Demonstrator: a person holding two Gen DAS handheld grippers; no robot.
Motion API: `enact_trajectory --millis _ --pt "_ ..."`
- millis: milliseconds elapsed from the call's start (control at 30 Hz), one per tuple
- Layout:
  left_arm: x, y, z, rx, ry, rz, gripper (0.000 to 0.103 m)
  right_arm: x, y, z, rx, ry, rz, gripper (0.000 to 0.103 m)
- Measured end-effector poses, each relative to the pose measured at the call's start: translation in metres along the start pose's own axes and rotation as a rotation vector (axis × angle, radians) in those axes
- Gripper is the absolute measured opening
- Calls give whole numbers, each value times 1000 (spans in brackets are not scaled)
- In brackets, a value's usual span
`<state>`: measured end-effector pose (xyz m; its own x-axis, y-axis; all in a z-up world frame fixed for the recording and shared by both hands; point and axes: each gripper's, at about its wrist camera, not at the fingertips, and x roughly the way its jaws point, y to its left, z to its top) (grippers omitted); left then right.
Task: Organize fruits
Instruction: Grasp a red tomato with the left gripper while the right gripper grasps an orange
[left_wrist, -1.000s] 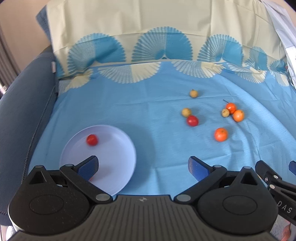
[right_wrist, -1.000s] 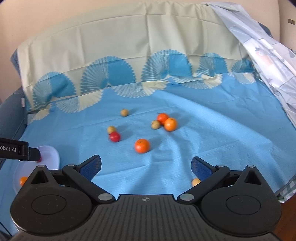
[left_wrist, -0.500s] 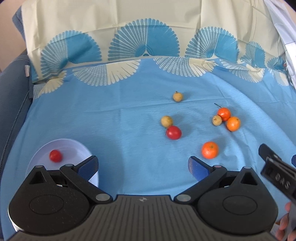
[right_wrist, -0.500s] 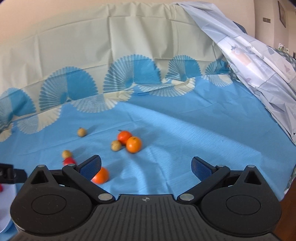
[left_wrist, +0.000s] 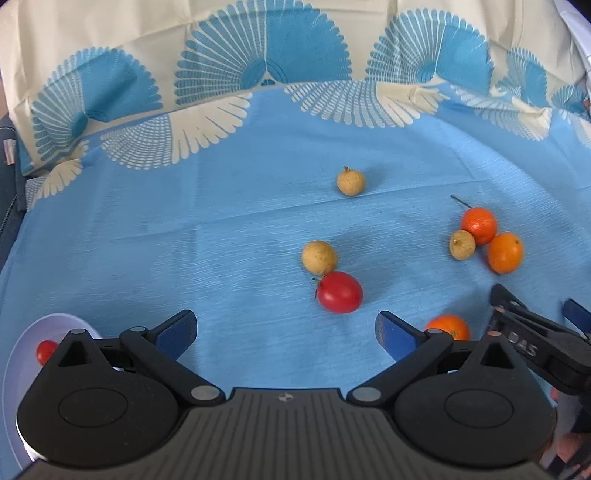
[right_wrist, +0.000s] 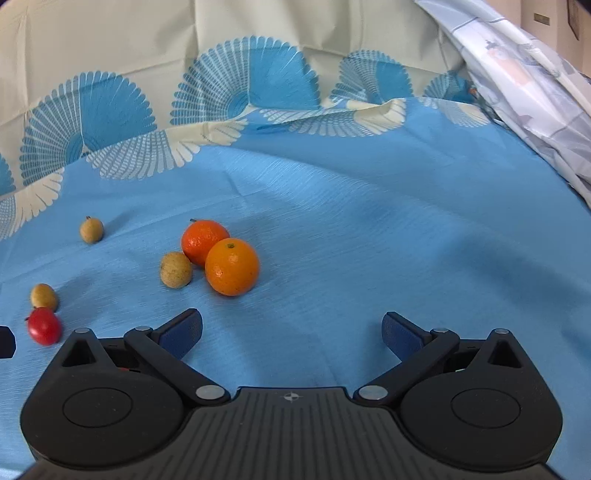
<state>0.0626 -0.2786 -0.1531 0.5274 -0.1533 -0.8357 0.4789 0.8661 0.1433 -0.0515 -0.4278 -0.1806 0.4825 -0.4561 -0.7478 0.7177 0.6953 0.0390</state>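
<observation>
At the lower left edge of the left wrist view, the white plate (left_wrist: 14, 369) has slid almost out of frame where a second ago it filled that corner, and it holds one small red fruit (left_wrist: 45, 350). The left gripper (left_wrist: 286, 330) has moved off the plate toward the loose fruit, jaws wide apart and empty, so I judge a fresh pick is beginning. Just ahead of it, at frame centre, lies a red tomato (left_wrist: 340, 291) touching a tan longan (left_wrist: 319, 257); a second longan (left_wrist: 351, 181) sits alone farther up. Right of centre, a third longan (left_wrist: 461, 244) touches two oranges (left_wrist: 504, 252), and a lone orange (left_wrist: 447, 326) is half hidden behind the left gripper's right finger.

At the lower right edge, the right gripper (left_wrist: 532, 304) has pushed in closer than before; its own view shows its jaws spread and empty, the orange cluster (right_wrist: 231, 266) left of centre. Both tools now converge on the same patch and could collide. The touching longan may roll if the tomato is pinched. A pale patterned sheet (right_wrist: 524, 96) drapes the upper right, well clear.
</observation>
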Motion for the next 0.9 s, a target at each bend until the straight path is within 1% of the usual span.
enact_trajectory --millis 67,100,167,333,567,633,700,800,900 --pt "6 -2 1 0 7 7 103 15 8 3 -21 5 12 102" --pt "9 -2 1 1 11 11 103 21 14 3 -45 -9 -6 102" --pt "12 -2 0 1 17 15 103 28 21 0 -80 -64 -11 102" --pt "16 0 -3 8 24 18 103 27 17 0 -70 -71 -2 102" --pt "10 7 -1 -12 7 13 103 26 17 -1 -71 -72 -3 102" --pt "9 7 0 -8 15 25 103 25 17 -1 -70 -72 -3 102" --pt "6 9 2 -20 12 30 103 25 17 -1 -70 -72 -2 102" --pt "0 12 4 -41 8 15 103 25 17 -1 -71 -72 -3 102" --pt "-2 10 4 -24 0 17 103 25 17 -1 -70 -72 -2 102"
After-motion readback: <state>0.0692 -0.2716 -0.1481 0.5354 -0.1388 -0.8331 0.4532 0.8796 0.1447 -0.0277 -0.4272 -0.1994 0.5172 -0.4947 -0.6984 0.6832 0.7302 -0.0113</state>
